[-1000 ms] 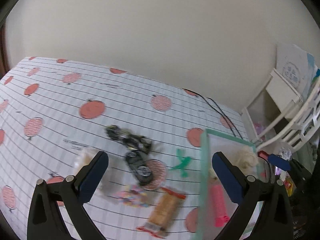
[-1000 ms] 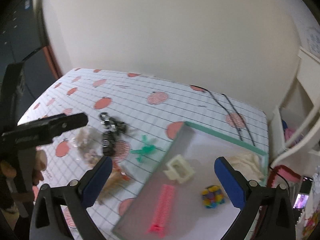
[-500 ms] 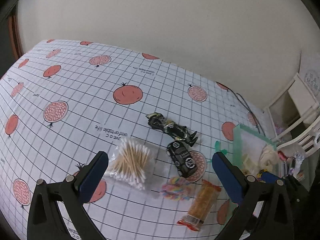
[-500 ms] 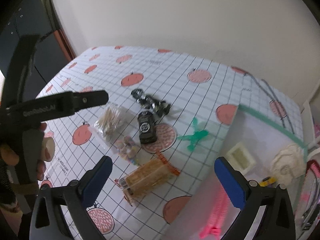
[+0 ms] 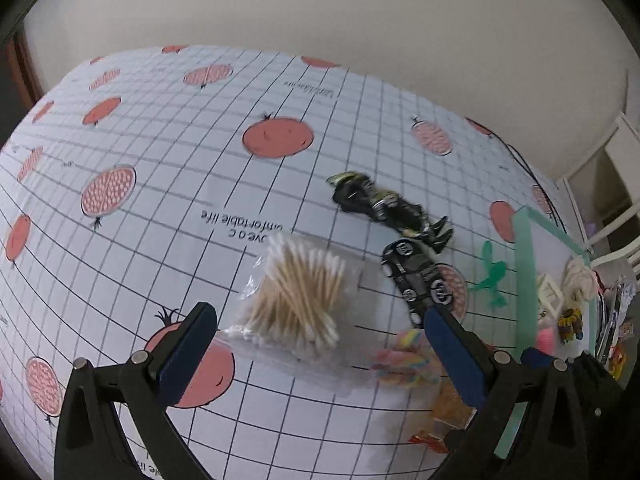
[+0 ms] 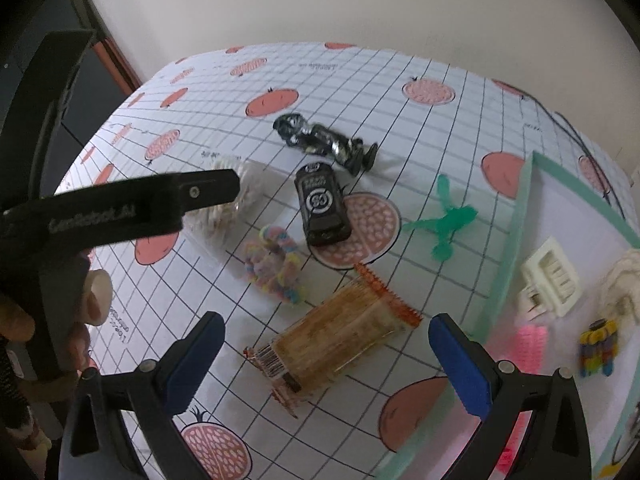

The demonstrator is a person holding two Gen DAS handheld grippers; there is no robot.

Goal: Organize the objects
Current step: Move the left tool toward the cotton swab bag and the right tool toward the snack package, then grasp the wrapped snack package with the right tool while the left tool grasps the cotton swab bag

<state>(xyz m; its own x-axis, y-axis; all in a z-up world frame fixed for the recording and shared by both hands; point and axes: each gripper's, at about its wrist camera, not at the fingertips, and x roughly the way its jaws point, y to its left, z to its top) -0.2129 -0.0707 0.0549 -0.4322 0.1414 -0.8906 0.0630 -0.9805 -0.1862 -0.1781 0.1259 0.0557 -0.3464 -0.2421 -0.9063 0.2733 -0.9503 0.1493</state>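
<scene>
Fruit-print grid tablecloth (image 5: 168,128), plain wall (image 5: 320,8), black cable (image 6: 576,132), white shelf (image 5: 612,184)

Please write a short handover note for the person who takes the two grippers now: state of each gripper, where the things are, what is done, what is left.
Left gripper: open, empty, above the bag of cotton swabs.
Right gripper: open, empty, above the snack packet.
On the tablecloth: swabs, snack packet, black toy car, dark toy figure, green toy, pastel hair ties.
In the tray: white hair clip, pink comb, cream cloth, a small colourful toy.
Left: move the six loose things into the tray.
</scene>
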